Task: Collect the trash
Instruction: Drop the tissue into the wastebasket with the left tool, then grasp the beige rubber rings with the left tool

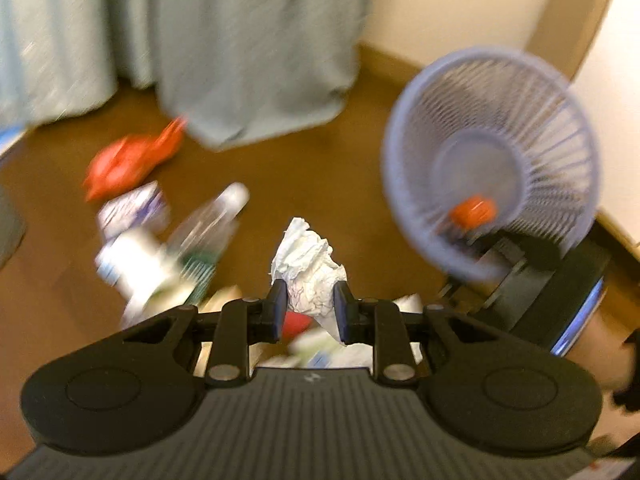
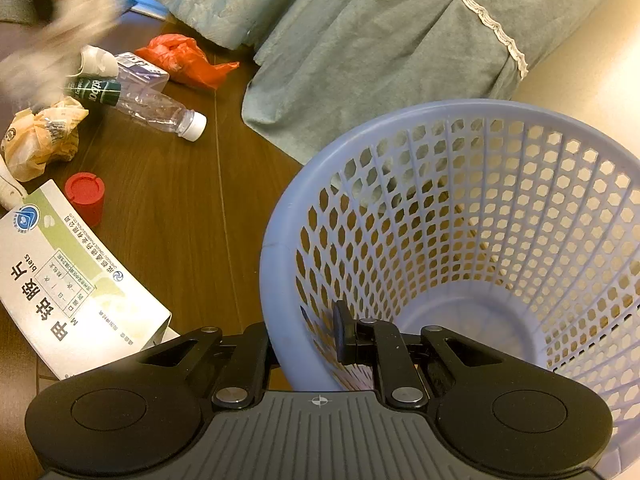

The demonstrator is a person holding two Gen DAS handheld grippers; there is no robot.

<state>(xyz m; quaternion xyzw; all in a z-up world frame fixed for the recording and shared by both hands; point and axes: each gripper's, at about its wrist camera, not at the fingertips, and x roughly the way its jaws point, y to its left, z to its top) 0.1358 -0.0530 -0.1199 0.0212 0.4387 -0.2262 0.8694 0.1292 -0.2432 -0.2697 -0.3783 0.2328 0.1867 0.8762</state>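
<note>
My left gripper (image 1: 310, 304) is shut on a crumpled white paper ball (image 1: 308, 264), held above the brown floor. The whole left wrist view is blurred by motion. To its right a lavender mesh basket (image 1: 492, 160) tilts its mouth this way, gripped low down by the right gripper's black body (image 1: 520, 264). An orange spot (image 1: 474, 210) shows at the basket's lower wall; I cannot tell whether it lies inside. In the right wrist view my right gripper (image 2: 312, 340) is shut on the basket's rim (image 2: 280, 220), one finger (image 2: 344, 332) inside the wall, the other hidden outside.
Trash lies on the floor at left: a clear bottle (image 2: 160, 110), a red plastic bag (image 2: 184, 60), a red cap (image 2: 85, 196), a white-green medicine box (image 2: 76, 280), a crumpled yellowish wrapper (image 2: 40, 140), a green-labelled bottle (image 2: 96, 88). Green curtain cloth (image 2: 360, 60) hangs behind.
</note>
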